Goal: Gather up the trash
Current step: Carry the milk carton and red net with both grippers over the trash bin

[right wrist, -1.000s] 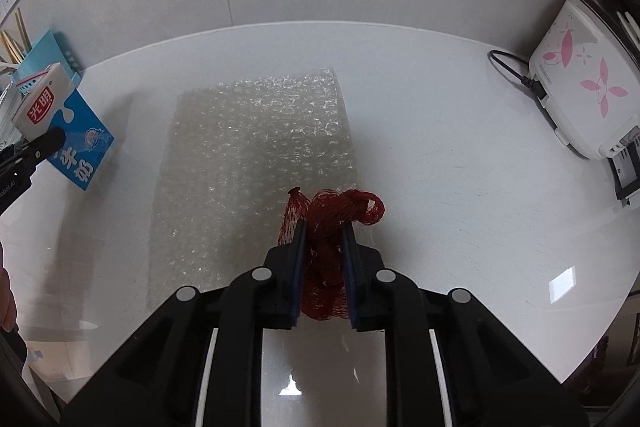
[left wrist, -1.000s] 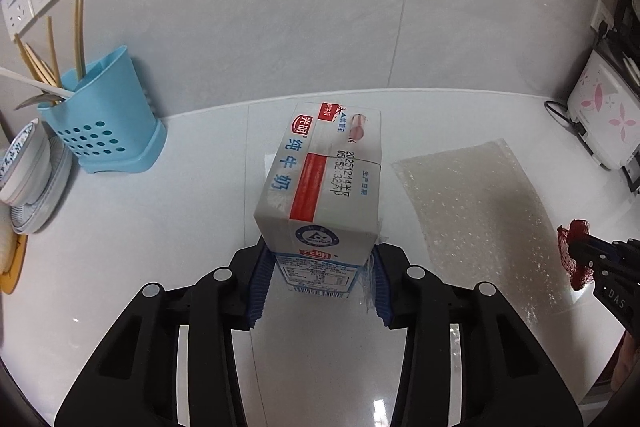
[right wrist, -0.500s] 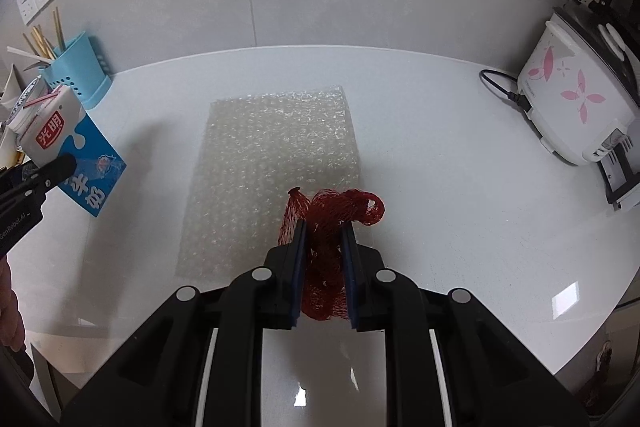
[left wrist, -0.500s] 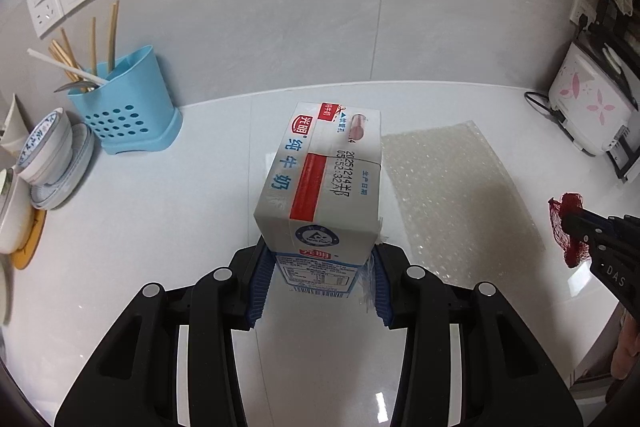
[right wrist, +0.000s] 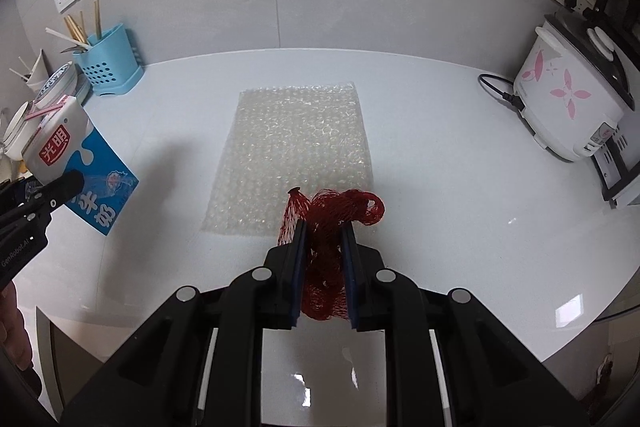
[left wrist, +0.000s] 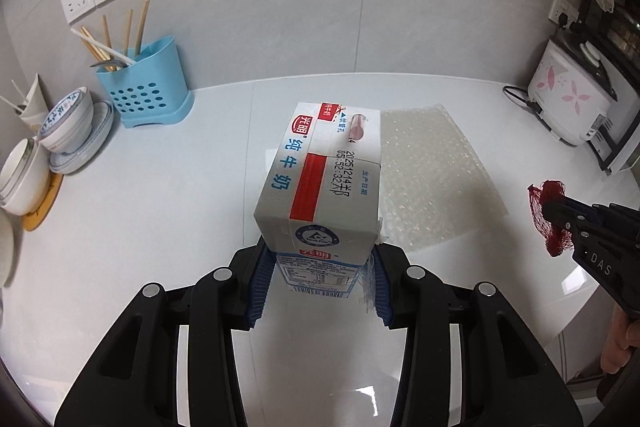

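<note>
A white cardboard milk carton (left wrist: pixel 320 183) carries a red stripe, a red logo patch, blue characters and black date print; its side panel is blue with white splashes. Right of the carton hangs a dark red mesh net (right wrist: pixel 328 223), and between them lies a clear bubble-wrap sheet (right wrist: pixel 296 147), dotted all over. Left of the carton stands a light blue perforated plastic utensil holder (left wrist: pixel 148 83). Far right, a white rice cooker (right wrist: pixel 568 107) bears pink flowers.

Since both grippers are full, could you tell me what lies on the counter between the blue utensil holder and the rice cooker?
Only the bubble wrap sheet lies flat between the blue utensil holder and the rice cooker; the rest is bare white counter, as the right wrist view shows.
</note>
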{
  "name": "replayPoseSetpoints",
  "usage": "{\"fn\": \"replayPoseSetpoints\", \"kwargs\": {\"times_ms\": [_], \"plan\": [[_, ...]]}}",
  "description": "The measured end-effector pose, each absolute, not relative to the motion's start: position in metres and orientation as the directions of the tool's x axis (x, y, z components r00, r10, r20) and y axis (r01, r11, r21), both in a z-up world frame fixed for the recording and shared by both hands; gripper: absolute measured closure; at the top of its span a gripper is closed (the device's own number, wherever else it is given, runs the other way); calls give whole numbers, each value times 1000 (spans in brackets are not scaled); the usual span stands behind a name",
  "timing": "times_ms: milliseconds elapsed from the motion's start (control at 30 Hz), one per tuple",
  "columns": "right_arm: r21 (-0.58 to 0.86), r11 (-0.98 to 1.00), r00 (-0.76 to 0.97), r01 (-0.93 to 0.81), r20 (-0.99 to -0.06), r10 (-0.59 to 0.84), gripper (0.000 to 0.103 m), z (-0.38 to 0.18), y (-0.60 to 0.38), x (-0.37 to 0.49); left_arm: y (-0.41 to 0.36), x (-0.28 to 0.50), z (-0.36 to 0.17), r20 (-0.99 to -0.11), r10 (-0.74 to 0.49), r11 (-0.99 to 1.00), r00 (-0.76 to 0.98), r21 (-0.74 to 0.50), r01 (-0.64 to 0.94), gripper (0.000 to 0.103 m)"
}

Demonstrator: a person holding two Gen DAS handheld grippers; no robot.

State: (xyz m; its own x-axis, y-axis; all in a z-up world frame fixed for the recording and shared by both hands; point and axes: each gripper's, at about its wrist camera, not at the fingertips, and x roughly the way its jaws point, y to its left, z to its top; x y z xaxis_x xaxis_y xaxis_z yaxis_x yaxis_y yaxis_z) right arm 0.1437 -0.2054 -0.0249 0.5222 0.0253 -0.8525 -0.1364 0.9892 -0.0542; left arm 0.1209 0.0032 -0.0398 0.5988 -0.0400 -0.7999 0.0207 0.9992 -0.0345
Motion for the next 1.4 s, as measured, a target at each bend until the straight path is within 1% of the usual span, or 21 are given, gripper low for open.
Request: {"fn": "replayPoseSetpoints", "kwargs": {"times_ms": [367, 767, 1100, 1167, 1400], "plan": [[-47, 980, 554, -192, -830, 68, 87, -4, -212, 84, -20, 54, -33, -798, -58, 998, 599, -45, 36, 62], [-31, 973, 552, -230, -827, 104, 87, -4, -216, 21, -36, -25, -33, -800, -111, 994, 590, -95, 59, 62], [-8, 968, 512, -249, -850, 125, 87, -33, -225, -29, -44, -82, -57, -821, -99, 995, 562, -77, 63, 62], [18, 964, 497, -267, -854, 154, 87, -40, -227, -40, -47, -92, -63, -826, -108, 994, 554, -84, 70, 62], [27, 960, 454, -279, -877, 156, 87, -66, -233, -69, -53, -116, -88, -852, -116, 993, 510, -97, 64, 62]]}}
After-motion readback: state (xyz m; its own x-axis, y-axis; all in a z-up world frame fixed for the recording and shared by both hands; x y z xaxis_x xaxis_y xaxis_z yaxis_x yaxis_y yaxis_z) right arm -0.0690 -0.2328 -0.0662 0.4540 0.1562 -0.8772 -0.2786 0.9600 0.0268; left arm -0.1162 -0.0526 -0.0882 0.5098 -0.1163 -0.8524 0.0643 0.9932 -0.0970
